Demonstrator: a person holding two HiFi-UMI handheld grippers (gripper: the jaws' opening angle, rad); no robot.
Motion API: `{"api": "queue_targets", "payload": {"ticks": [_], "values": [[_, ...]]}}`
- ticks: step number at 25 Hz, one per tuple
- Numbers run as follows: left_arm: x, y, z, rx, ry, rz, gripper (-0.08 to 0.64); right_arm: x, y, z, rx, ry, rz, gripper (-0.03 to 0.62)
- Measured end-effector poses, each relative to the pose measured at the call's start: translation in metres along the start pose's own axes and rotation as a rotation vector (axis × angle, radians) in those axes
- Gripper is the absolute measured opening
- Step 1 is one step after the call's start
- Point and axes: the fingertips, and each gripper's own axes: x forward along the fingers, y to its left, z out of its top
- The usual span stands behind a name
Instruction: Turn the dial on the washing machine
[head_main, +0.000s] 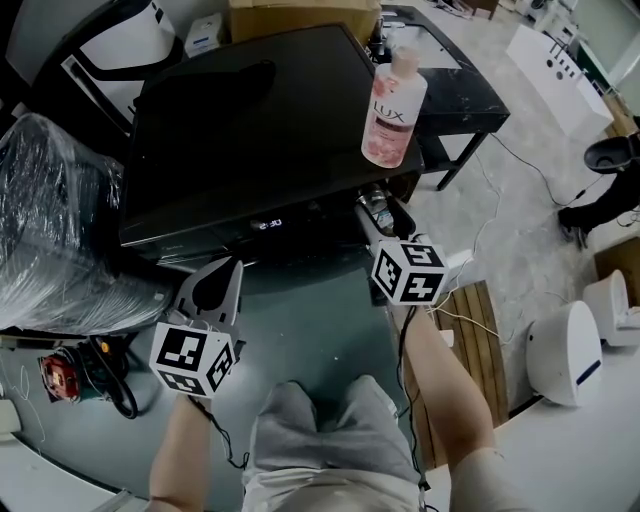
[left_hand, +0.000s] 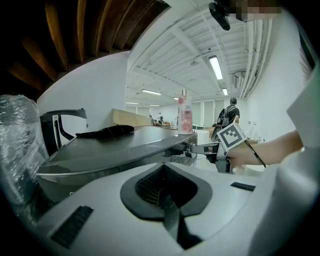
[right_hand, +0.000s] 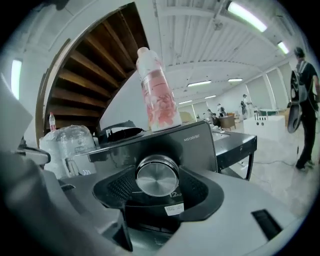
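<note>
Dial (right_hand: 157, 175): round, with a brushed-metal face and a bright polished rim. It sits on the dark glossy front panel of the washing machine (head_main: 250, 130), at the centre of the right gripper view.

Your right gripper (head_main: 372, 215) has its jaws spread as wide as they go, one on each side of the dial. A gap shows on both sides, so nothing is gripped. Judgement: you hold it square-on and nearly level so the ribbed black pads can close on the rim and a wrist roll can turn it. The smooth rim may slip under a light grip.

Your left gripper (head_main: 230, 268), at the lower left of the head view, has its jaws together on nothing. It sits short of the panel, probably to stay out of the way.

The LUX bottle (head_main: 393, 108) is pink translucent plastic and stands upright at the lid's right edge, above the dial, so avoid jolting the machine. A dark cloth (left_hand: 106, 131) lies on the flat lid.
</note>
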Motion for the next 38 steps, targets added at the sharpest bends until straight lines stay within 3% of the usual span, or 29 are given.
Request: {"api": "queue_targets", "payload": {"ticks": [10, 16, 19, 24, 29, 35, 38], "values": [[-0.005, -0.006, 0.003, -0.01, 0.024, -0.002, 0.02, 0.002, -0.006, -0.004, 0.365, -0.014, 0.051, 0.295], [-0.015, -0.011, 0.011, -0.008, 0.03, -0.007, 0.02, 0.002, -0.011, -0.011, 0.756, -0.018, 0.099, 0.293], [-0.021, -0.014, 0.015, -0.009, 0.038, -0.009, 0.02, 0.002, -0.012, -0.01, 0.767, -0.013, 0.098, 0.295], [-0.033, -0.016, 0.021, -0.01, 0.052, -0.003, 0.02, -0.004, -0.011, -0.013, 0.867, -0.002, 0.095, 0.293], [-0.048, -0.017, 0.039, -0.02, 0.055, 0.004, 0.02, -0.033, -0.003, -0.002, 0.872, 0.017, 0.099, 0.282], [-0.076, -0.021, 0.068, -0.022, 0.037, 0.013, 0.02, -0.077, 0.032, 0.042, 0.686, 0.022, 0.215, 0.147], [-0.091, -0.025, 0.087, -0.024, 0.022, 0.014, 0.02, -0.101, 0.053, 0.075, 0.558, 0.014, 0.263, 0.126]]}}
